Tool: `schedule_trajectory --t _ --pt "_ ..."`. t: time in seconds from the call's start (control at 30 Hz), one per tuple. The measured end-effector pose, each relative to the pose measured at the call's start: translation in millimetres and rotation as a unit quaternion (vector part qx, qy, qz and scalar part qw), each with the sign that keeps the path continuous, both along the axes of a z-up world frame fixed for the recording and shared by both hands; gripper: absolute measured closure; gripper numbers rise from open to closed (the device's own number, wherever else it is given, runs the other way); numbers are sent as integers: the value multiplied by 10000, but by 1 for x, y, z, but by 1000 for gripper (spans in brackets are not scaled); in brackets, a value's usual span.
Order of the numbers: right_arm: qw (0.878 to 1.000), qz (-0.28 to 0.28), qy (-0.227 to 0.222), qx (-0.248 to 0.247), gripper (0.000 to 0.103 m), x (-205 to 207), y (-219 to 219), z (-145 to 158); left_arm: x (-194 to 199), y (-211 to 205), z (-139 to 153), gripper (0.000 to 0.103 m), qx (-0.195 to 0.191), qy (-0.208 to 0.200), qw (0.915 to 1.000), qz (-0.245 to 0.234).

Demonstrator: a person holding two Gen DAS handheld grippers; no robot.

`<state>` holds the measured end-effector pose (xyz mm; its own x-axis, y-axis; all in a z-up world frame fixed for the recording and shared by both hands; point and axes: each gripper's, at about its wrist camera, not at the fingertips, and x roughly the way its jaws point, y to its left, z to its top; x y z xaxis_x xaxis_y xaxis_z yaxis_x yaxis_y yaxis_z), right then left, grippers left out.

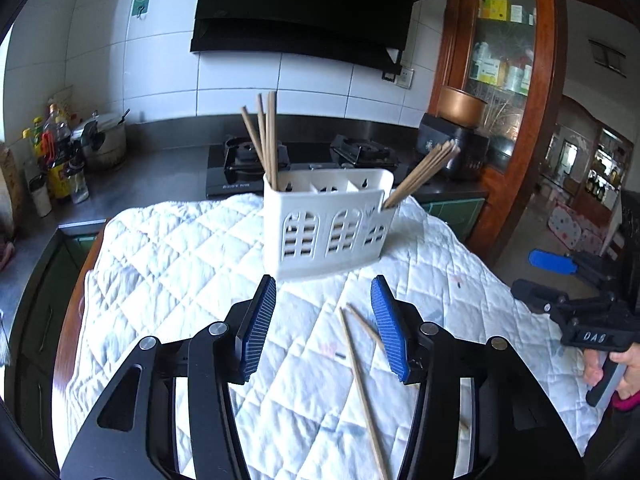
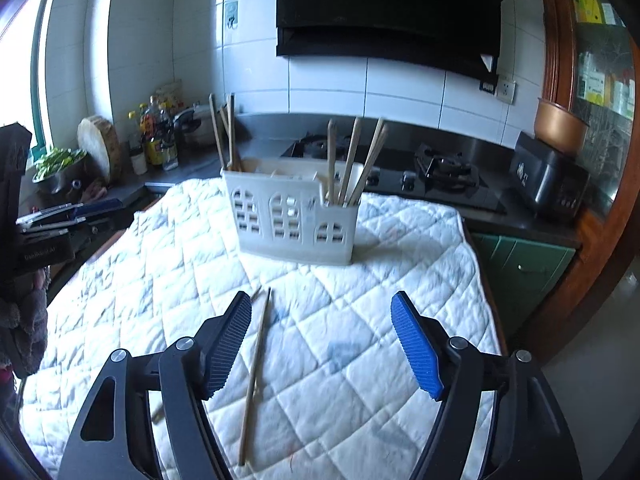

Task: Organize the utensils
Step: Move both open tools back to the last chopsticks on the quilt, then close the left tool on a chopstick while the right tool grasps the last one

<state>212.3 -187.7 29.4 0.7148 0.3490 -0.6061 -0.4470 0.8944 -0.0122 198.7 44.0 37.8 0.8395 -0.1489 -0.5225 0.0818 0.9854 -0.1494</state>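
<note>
White utensil holder (image 1: 330,224) stands upright on the quilted white cloth (image 1: 180,264) covering the tabletop, toward its far side; front wall has arched window cut-outs, interior divided into compartments. Left end compartment holds a bunch of wooden chopsticks (image 1: 264,140), near upright. Lower right end compartment holds a second bunch (image 1: 424,172), leaning out to the right. Middle compartments: contents cannot be made out. Two loose chopsticks (image 1: 360,384) lie on the cloth nearer than the holder, close together, crossing at a narrow angle; the right wrist view shows them (image 2: 256,372) too. Left tongs (image 1: 324,328) released, blue pads apart, nothing between them; right pad sits over one loose chopstick in the picture, contact cannot be told. Right tongs (image 2: 320,340) released, wide apart, empty; loose chopsticks lie just beside the left pad. Right tool seen at the edge of the left view carries the letters "DAS". Behind the tabletop: gas stove (image 1: 308,160), dark range hood (image 1: 308,12), bottles (image 1: 60,156) and a lidded pot (image 1: 104,140) at left, wooden cabinet (image 1: 504,40) with boxes at right; their labels unreadable.
</note>
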Motion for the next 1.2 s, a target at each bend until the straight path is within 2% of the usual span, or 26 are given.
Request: schedule_trajectory --t 0.43,0.63,0.9,1.2 --pt "9979 351 503 -207 37 -36 35 -77 -40 13 -51 50 124 377 9975 585" --pt "9953 453 841 -166 49 -33 45 -98 -48 12 -67 50 211 529 9964 633" --pt "9925 448 1121 -185 71 -21 52 -113 -52 14 -83 50 131 746 9952 627" --pt "9914 377 1228 -251 84 -15 54 -122 -52 8 -96 50 121 915 9943 533"
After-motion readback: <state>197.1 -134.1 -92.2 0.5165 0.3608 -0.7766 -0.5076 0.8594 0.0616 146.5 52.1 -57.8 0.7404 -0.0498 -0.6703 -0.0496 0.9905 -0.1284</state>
